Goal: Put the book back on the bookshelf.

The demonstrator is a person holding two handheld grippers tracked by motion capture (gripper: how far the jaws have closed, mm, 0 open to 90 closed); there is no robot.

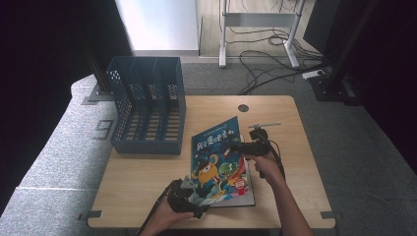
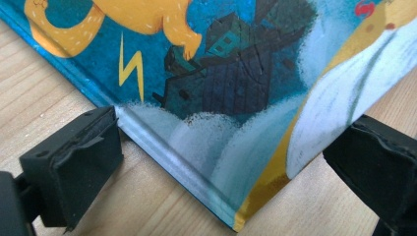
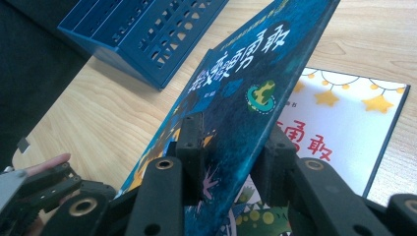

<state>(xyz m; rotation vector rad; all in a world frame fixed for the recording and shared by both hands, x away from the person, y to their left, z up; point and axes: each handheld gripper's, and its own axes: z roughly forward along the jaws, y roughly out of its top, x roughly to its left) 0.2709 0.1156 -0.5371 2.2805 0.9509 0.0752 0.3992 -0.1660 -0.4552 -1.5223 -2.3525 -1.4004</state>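
Book [image 1: 220, 162] sits near table's [image 1: 147, 177] front edge, cover lifted. R gripper [image 3: 231, 147] pinches cover edge; L gripper [image 2: 221, 162] unclenched, straddling spine corner. Lift slow, keep L bracing.

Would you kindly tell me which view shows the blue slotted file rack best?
The high view: the blue slotted file rack stands whole on the wooden table, all compartments visible. The right gripper view catches just one perforated corner; the left gripper view shows book cover and table instead.
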